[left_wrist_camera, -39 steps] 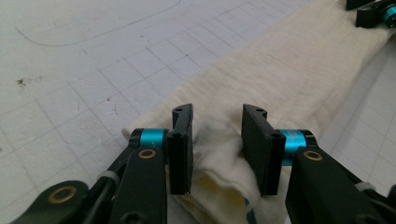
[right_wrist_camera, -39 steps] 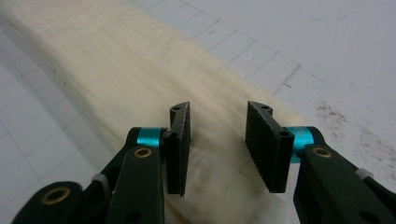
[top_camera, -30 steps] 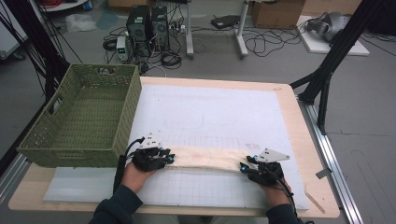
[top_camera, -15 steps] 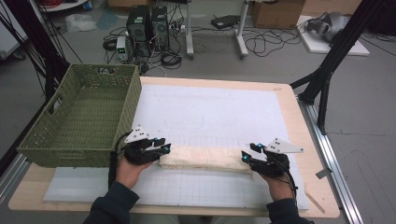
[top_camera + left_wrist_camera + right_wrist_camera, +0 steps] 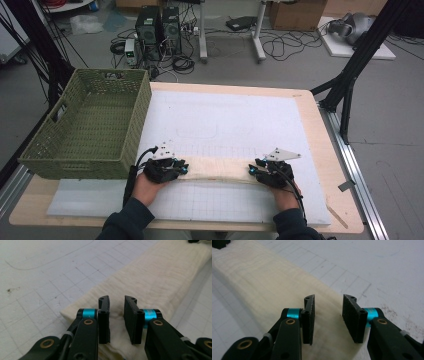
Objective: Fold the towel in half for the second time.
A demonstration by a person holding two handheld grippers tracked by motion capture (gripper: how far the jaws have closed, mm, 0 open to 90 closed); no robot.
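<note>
High view: both grippers at the ends of a folded cream cloth strip [image 5: 217, 168] on the counter.
Left gripper [image 5: 176, 168] jaws just closing, narrowly parted over cloth, unclamped; right gripper [image 5: 256, 169] likewise, gap wider.

A cream-coloured, coarsely woven cloth [image 5: 217, 169], folded into a long narrow strip, is laid flat across the near part of the white gridded mat [image 5: 225, 125]. Its layered ends [image 5: 82, 315] are seen at either side, and faint brownish stains [image 5: 322, 315] are visible near one end.
</note>
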